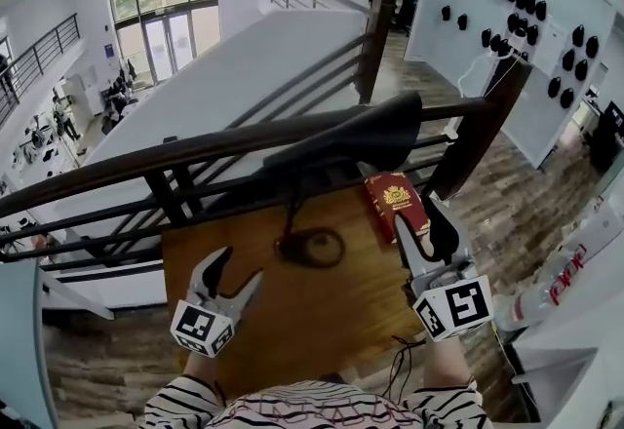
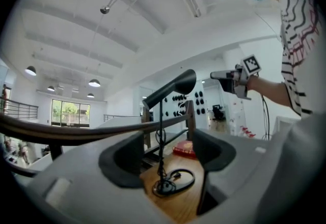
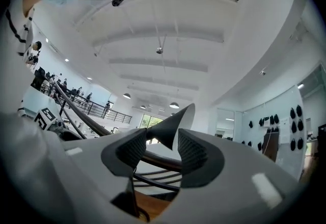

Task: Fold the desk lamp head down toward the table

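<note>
A black desk lamp stands on the wooden table [image 1: 292, 320]. Its round base [image 1: 314, 247] has a cord coiled on it, and its long head [image 1: 361, 136] is raised and slanted over the table's far edge. My left gripper [image 1: 231, 278] hovers open at the near left, with nothing between its fingers. From the left gripper view the lamp's stem [image 2: 161, 136] and head [image 2: 173, 87] stand ahead of the open left gripper [image 2: 165, 154]. My right gripper [image 1: 427, 230] is raised at the right, near the red booklet [image 1: 398, 205]. Seen from the right gripper [image 3: 162, 149], the lamp head [image 3: 173, 125] shows in the gap between the parted pads, untouched.
A dark wooden railing [image 1: 146, 164] runs right behind the table, with a drop to a lower floor beyond it. A white counter [image 1: 575, 320] stands at the right. A thin black cable [image 1: 400, 364] hangs at the table's near right corner.
</note>
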Demonstrator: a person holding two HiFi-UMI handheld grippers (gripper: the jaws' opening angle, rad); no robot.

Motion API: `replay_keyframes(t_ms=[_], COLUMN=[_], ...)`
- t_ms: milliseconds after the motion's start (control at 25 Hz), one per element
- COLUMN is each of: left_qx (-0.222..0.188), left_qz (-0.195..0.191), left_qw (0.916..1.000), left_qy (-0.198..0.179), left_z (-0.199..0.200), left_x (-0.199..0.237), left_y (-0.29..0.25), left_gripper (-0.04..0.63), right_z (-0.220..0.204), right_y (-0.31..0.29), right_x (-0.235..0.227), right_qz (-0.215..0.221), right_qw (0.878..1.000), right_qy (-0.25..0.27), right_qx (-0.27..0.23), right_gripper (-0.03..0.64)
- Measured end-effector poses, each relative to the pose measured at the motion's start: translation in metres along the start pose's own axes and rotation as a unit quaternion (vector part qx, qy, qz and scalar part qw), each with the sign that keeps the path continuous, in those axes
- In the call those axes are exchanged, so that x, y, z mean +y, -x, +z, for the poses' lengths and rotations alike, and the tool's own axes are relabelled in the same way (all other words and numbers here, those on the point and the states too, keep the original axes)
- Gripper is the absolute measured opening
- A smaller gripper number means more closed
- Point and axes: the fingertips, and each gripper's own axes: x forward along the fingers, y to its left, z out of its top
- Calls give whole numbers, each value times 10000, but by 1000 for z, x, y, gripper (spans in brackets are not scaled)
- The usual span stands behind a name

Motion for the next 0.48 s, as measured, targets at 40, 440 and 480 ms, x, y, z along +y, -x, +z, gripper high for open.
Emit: replay_keyframes(t_ms=[40, 440, 480], left_qx=[-55, -331, -339], left_qz=[33, 59, 76], left_qw=[10000, 9989, 9988], left_qy=[-8, -331, -358], left_z=[4, 28, 29], left_x=[1, 0, 1], left_y=[-8, -95, -102], left_gripper=[286, 243, 238], right_z=[4, 54, 59], right_y=[-7, -57, -61], right_x=[-10, -74, -77], right_qz=[14, 313, 368], right_qw=[10000, 9945, 9935], right_qy=[43, 602, 659], right_qx=[-76, -801, -855], right_gripper=[181, 179, 179])
